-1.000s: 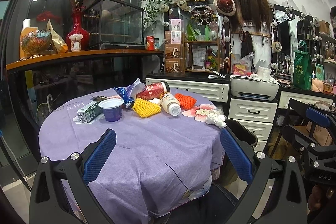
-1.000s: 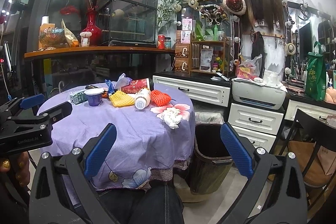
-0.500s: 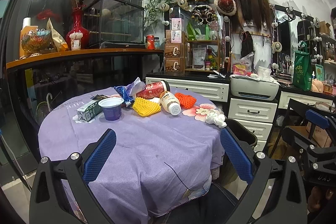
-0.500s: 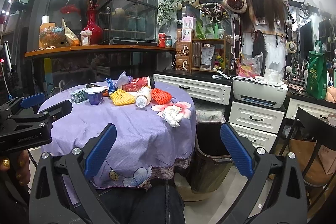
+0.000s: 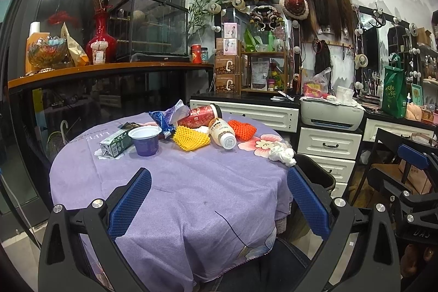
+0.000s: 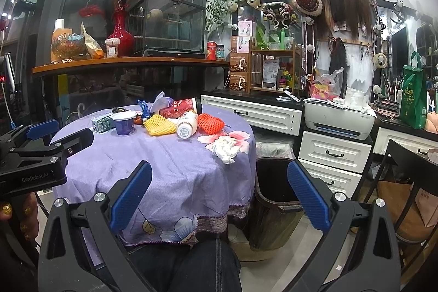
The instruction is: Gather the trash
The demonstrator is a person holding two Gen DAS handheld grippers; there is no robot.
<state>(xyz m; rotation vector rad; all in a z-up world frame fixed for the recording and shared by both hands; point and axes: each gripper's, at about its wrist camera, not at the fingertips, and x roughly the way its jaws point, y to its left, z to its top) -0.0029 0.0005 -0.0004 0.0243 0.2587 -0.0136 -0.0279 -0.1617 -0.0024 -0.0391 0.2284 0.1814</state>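
Trash lies at the far side of a round table with a purple cloth (image 5: 175,196): a green carton (image 5: 115,142), a purple cup (image 5: 145,140), a blue wrapper (image 5: 161,122), a red cup on its side (image 5: 201,115), yellow foam net (image 5: 190,138), a white bottle (image 5: 223,132), orange foam net (image 5: 242,129) and a crumpled tissue (image 5: 280,153). A dark bin (image 6: 276,199) stands at the table's right. My left gripper (image 5: 219,204) is open and empty over the near cloth. My right gripper (image 6: 219,199) is open and empty, short of the table edge.
White drawers (image 6: 334,152) with a printer (image 6: 339,118) stand behind the bin. A black chair (image 6: 405,182) is at the right. A glass counter with a red vase (image 5: 100,37) is behind the table. My leg (image 6: 191,264) is below the table edge.
Both grippers have crept very slightly toward the table. Both stay open and empty. The trash has not moved.
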